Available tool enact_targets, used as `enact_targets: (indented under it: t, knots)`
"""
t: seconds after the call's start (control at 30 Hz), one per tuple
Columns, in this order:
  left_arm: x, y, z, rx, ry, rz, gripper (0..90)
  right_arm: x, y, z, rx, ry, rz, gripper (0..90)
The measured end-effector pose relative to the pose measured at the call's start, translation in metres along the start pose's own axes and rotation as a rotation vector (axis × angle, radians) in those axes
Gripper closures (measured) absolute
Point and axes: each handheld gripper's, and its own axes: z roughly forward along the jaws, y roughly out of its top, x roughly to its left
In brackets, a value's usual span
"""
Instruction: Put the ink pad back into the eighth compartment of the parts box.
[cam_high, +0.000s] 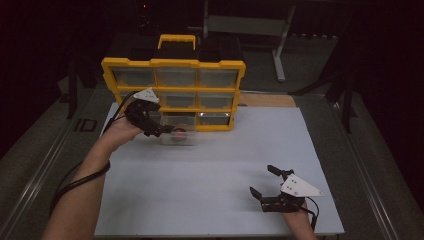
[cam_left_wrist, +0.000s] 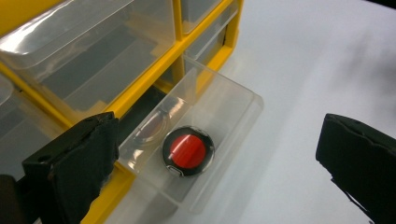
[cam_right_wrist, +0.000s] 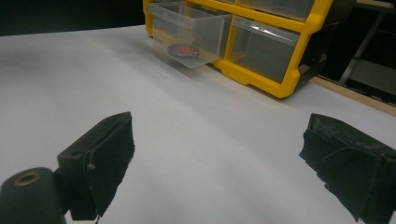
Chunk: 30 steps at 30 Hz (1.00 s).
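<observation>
Lying flat on the floor of the pulled-out clear drawer (cam_left_wrist: 205, 140), the round red-and-black disc (cam_left_wrist: 187, 151) is seen just ahead of and below the left gripper (cam_high: 161, 131), between the lines of its two jaws and closer to the left-hand one. The left gripper is released: its jaws stand wide apart with nothing between them, and the disc is not touched. Being round, the disc offers no long axis, so no turn of the hand is judged to be needed; what matters is the drawer's front wall, over which the jaws would have to pass. The left hand is by far the nearer. The right gripper (cam_high: 267, 185) is well apart on the near side, also spread and empty, with the drawer (cam_right_wrist: 189, 32) far ahead of it. The drawer juts from the bottom row of the yellow cabinet (cam_high: 172, 64), which stands on a plain white table (cam_high: 225, 200). The room beyond is dark.
</observation>
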Motion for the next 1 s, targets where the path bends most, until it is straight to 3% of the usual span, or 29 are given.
enact_targets:
  t: [0.23,0.37,0.53,0.7,1.0]
  knots:
    - [-0.004,-0.011,-0.012,-0.009,0.011,-0.012,0.0,0.001,0.001,0.000,-0.003,0.004,-0.005,8.8]
    - [-0.008,-0.017,-0.020,-0.035,0.055,-0.001,0.0,0.001,0.002,0.000,-0.004,0.005,-0.006,8.8]
    - [-0.016,-0.026,-0.028,-0.052,0.075,0.002,0.0,0.001,0.002,-0.001,-0.005,0.002,-0.010,8.8]
    - [-0.023,-0.033,-0.035,-0.062,0.067,-0.008,0.0,0.001,0.002,-0.001,-0.005,0.003,-0.008,8.8]
    - [-0.035,-0.050,-0.047,-0.097,0.094,-0.018,0.0,0.002,0.003,-0.001,-0.005,0.004,-0.013,8.8]
